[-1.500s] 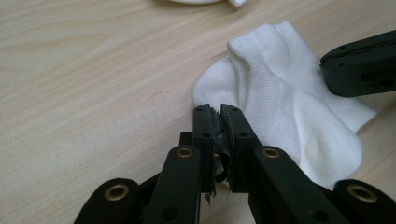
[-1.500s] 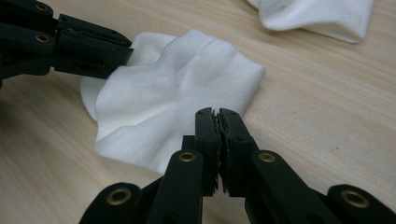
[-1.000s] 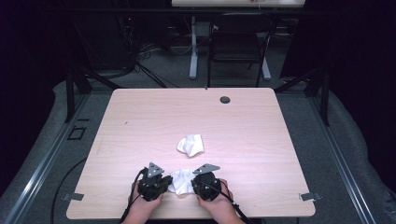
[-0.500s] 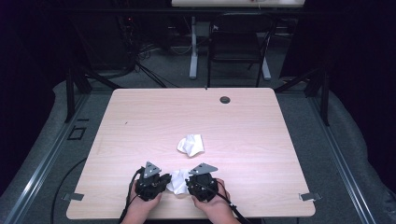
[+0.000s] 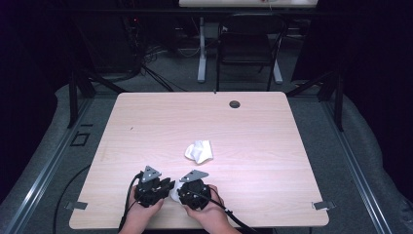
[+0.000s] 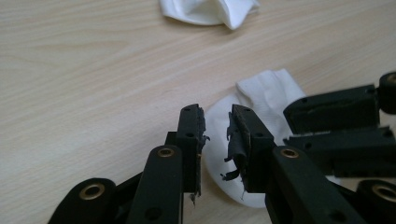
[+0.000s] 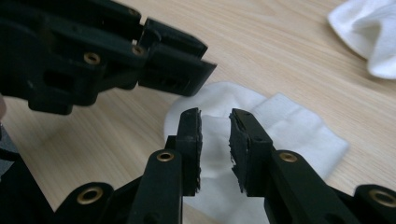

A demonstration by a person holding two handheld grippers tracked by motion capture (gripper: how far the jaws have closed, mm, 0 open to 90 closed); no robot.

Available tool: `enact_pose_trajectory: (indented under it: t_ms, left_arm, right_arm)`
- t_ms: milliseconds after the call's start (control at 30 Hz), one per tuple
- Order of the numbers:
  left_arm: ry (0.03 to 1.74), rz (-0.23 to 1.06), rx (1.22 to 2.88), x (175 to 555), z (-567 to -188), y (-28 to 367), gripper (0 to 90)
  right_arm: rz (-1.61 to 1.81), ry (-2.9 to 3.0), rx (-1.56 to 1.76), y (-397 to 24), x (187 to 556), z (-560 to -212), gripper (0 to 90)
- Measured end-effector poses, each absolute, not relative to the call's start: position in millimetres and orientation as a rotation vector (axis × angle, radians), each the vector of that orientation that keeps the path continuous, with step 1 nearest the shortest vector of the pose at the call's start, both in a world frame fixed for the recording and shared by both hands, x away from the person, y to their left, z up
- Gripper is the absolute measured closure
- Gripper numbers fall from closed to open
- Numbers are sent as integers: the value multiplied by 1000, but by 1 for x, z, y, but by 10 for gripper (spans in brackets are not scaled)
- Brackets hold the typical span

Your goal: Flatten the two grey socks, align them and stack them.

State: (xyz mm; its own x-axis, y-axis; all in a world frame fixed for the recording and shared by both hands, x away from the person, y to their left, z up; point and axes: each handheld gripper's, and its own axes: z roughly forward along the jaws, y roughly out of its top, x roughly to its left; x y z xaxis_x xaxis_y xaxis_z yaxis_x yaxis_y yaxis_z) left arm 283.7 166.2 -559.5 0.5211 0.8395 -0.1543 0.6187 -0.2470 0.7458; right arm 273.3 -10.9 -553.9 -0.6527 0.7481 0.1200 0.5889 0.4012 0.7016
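A flat white sock lies on the wooden table near its front edge; a sliver of it shows between the two grippers. My left gripper hovers at one end of it and has just been opening. Its jaws stand a little apart, with the cloth behind the gap and no pad pressing on it. My right gripper faces it from the other side, also just opened, above the sock. The two grippers nearly touch, tip to tip.
A second white sock, crumpled, sits at the table's middle, beyond the grippers. A dark cable hole is near the far edge. A black chair stands behind the table.
Both pairs of jaws have parted. The right hand has slid left toward the left gripper, so less of the flat sock shows between them. The left hand has stayed put.
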Motion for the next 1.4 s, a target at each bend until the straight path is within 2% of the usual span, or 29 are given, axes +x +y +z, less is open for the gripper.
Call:
enact_pose_trajectory:
  t_ms: [333, 667, 1400]
  left_arm:
    - [1238, 362, 1930, 291, -557, 180, 749]
    - [1236, 350, 1948, 291, -560, 176, 749]
    - [1178, 321, 2035, 285, -573, 154, 748]
  right_arm:
    - [998, 2488, 1161, 3, 278, -566, 700]
    - [983, 2473, 1168, -1, 277, -570, 855]
    - [1132, 2411, 1208, -32, 274, -545, 864]
